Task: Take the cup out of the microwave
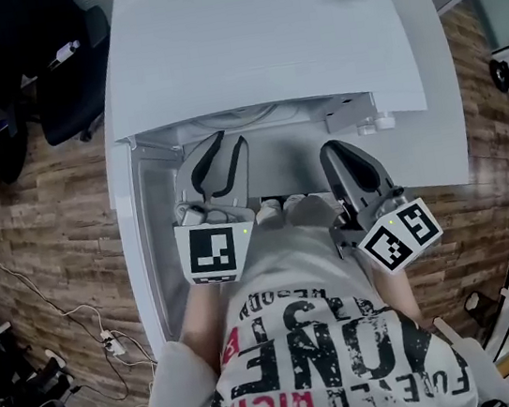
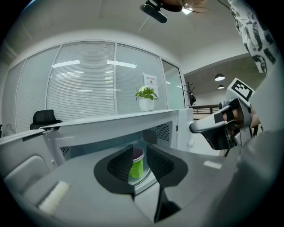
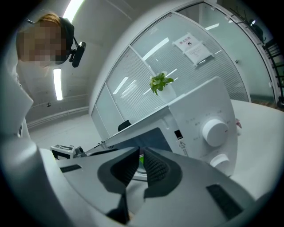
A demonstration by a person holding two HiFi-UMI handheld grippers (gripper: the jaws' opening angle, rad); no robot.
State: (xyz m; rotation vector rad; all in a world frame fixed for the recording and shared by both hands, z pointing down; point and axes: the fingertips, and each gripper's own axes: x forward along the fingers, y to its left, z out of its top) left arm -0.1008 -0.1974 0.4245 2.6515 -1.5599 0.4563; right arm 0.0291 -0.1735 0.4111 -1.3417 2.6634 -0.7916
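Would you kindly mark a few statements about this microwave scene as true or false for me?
1. The green cup with a pinkish rim sits inside the white microwave. True.
2. The left tongs are clamped on the cup. False: they stand open, not gripping it.
3. A potted green plant stands on top of the microwave. True.
4. The microwave stands shut. False: it is open, with its inside in view.

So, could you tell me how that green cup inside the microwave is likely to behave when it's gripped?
The cup looks like smooth plastic, so it is probably light and may flex under a hard squeeze. It stands upright, taller than wide, on the turntable, so a nudge could tip it.
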